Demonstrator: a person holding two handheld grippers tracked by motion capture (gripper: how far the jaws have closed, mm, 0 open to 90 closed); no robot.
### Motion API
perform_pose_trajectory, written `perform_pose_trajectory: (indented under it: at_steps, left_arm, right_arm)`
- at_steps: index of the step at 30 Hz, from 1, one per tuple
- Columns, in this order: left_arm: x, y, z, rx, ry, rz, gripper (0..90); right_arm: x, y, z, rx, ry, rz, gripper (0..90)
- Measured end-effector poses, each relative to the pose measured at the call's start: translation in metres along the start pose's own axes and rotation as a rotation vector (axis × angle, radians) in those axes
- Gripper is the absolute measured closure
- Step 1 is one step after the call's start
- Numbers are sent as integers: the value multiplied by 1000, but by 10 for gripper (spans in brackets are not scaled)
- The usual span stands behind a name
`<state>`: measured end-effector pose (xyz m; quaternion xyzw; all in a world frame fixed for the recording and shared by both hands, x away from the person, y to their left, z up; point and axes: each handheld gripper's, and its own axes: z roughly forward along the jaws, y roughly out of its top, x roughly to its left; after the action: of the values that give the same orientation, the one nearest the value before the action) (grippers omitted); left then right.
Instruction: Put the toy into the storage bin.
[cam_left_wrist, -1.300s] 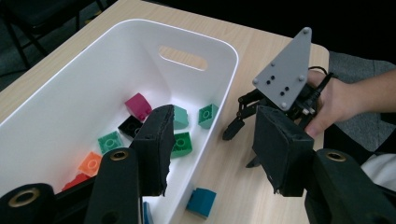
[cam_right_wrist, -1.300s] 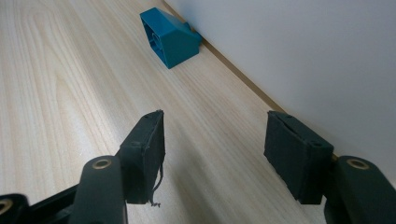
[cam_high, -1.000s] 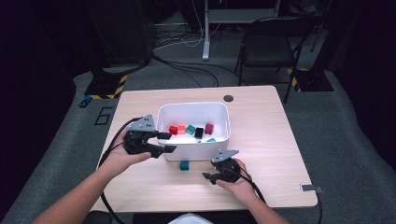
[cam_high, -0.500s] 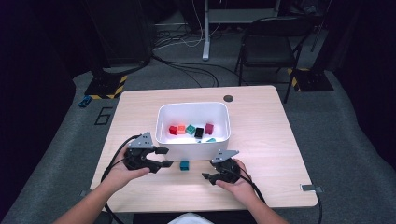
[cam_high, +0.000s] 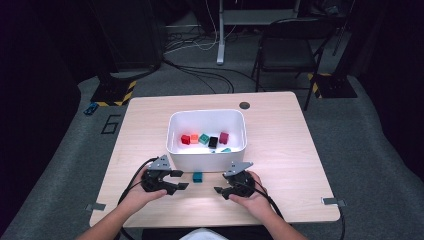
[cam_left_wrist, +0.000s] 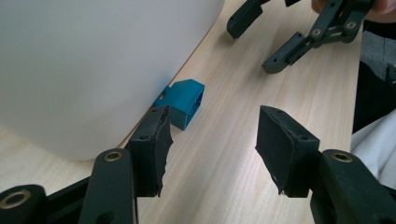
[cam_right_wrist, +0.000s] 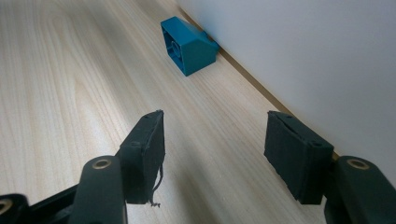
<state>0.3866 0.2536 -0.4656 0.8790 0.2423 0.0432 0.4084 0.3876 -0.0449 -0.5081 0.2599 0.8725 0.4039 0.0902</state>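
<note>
teal block (cam_high: 198, 177) lies against white bin (cam_high: 175, 160), between two gaping, empty claws.

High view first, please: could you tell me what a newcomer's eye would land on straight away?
The white bin at the table's centre, with small coloured blocks inside, catches the eye first. Next is the single teal block lying on the table against the bin's near wall, between the left hand-held gripper and the right hand-held gripper, both open and pointed toward it.
</note>
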Motion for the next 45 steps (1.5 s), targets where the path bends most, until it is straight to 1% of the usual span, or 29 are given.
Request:
perform_pose_trajectory:
  at_steps: [2,4,6,8,10,13,14,16,17,18,20,21,22,23,24,27,28,29,30,32,33,34,37,38,40,41,42,43,45]
  left_arm:
    - [2,-2,8,7,2,-8,437]
    - [3,-4,14,9,-15,-14,426]
    - [3,-4,21,24,-14,-6,421]
    - [4,-4,27,23,-18,-6,417]
    - [5,-3,33,40,-24,-5,415]
    - [6,-4,41,47,-19,-7,410]
    - [7,-3,44,51,-23,-3,406]
    - [7,-3,48,61,-24,8,405]
    - [7,-3,50,57,-14,14,404]
    - [7,-3,51,56,-19,19,403]
    - [7,-3,54,54,-32,14,401]
    - [7,-3,55,54,-30,19,400]
    - [7,-3,56,50,-36,25,400]
    - [7,-2,58,52,-31,34,400]
    - [6,-2,59,51,-38,25,400]
    - [3,1,63,52,-60,50,400]
    - [2,2,65,42,-62,51,401]
    - [1,3,67,41,-80,57,402]
    - [0,4,69,36,-87,71,405]
    - [-3,5,72,29,-105,74,406]
    - [-4,6,73,34,-122,81,406]
    - [-6,7,76,30,-124,86,407]
    - [-9,8,77,38,-118,98,411]
    - [-9,8,76,44,-106,99,411]
    - [-7,7,74,48,-85,88,411]
    - [-4,6,73,51,-74,90,410]
    - [-3,5,72,47,-65,77,410]
    - [-1,5,70,54,-62,72,410]
    - [3,4,70,39,-53,54,406]
  right_arm:
    - [-1,0,-1,0,-1,5,377]
    - [-1,0,-1,-3,-2,4,377]
    - [-2,0,-3,-5,-3,4,377]
    - [-1,0,-4,-6,-6,16,377]
    - [-2,0,-4,-9,-5,18,377]
    - [-2,0,-5,-12,-9,13,377]
    - [-3,0,-6,-13,-8,7,377]
    - [-3,0,-6,-17,-10,21,377]
    - [-3,0,-6,-18,-10,20,377]
    - [-3,0,-6,-18,-10,23,377]
    - [-2,1,-7,-17,-9,24,377]
    - [-2,1,-7,-11,-8,16,377]
    - [-2,2,-8,-11,-8,14,377]
    - [-2,3,-9,-9,-9,18,377]
    - [-2,4,-10,-10,-5,16,377]
    - [-4,6,-11,-17,5,31,378]
    - [-3,6,-11,-15,10,42,379]
    - [-3,5,-11,-12,9,39,379]
    - [-2,5,-11,-10,13,40,379]
    - [-2,5,-12,-10,18,31,379]
    - [-2,5,-12,-11,17,39,379]
    - [-1,4,-12,-12,16,41,379]
    - [-3,2,-11,-14,15,40,379]
    - [-3,2,-11,-11,17,43,379]
    - [-3,2,-9,-13,19,41,380]
    - [-3,2,-8,-12,24,41,380]
    - [-2,3,-7,-10,27,51,381]
    - [-2,3,-5,-8,32,45,383]
    - [-2,4,-2,2,35,43,384]
